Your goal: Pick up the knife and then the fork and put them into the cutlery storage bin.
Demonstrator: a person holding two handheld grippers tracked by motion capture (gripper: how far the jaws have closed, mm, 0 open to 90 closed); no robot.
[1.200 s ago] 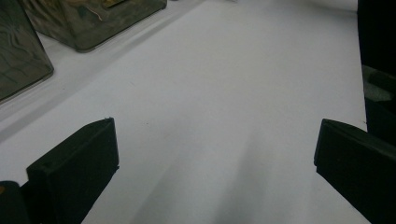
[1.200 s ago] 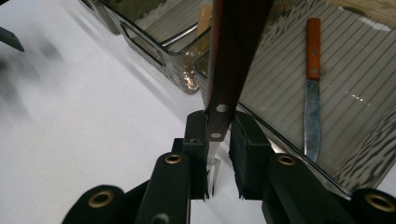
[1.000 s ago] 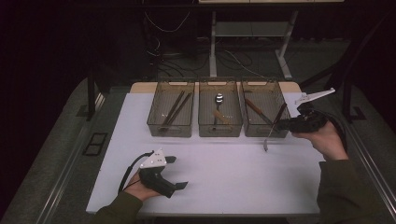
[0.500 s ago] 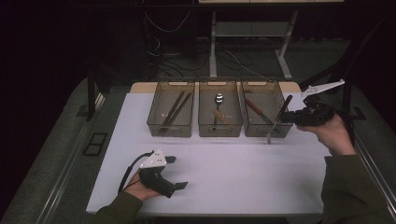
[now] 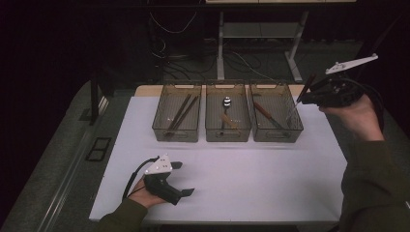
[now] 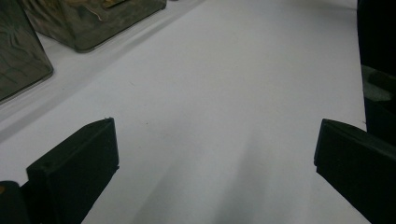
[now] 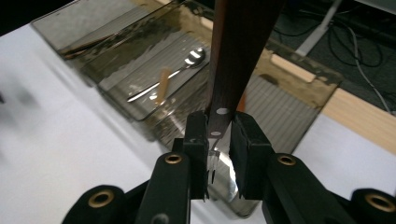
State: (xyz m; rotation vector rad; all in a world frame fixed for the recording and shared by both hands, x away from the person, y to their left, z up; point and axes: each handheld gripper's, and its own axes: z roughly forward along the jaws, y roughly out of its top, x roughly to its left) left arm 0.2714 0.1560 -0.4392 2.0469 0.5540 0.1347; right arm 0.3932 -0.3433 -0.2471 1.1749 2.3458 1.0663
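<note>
Surface: white table top (image 5: 251, 188) is lying under dim light, with dark floor and cables behind it.
Left gripper: left gripper (image 5: 180, 180) is resting low on the near left of the table in the person's hand, its jaws standing wide apart with bare table between them.
Left gripper view: its two black jaws are framing plain white table, and corners of two bins are showing at the upper left.
Bins: three smoky clear bins are sitting in a row; the left bin (image 5: 159, 126) is holding dark sticks, the middle bin (image 5: 228, 133) a spoon (image 7: 180, 65), the right bin (image 5: 278, 135) a brown-handled utensil.
Right gripper: right gripper (image 5: 305, 96) is hanging in the air at the far right edge of the right bin, clamped on a knife (image 5: 299, 102).
Right gripper view: pads are pressing the knife (image 7: 233, 70) at the handle's riveted end.
Knife look: dark reddish-brown wooden handle, pale rivets, metal blade; it is slanting down over the bin's right edge in the high view.
</note>
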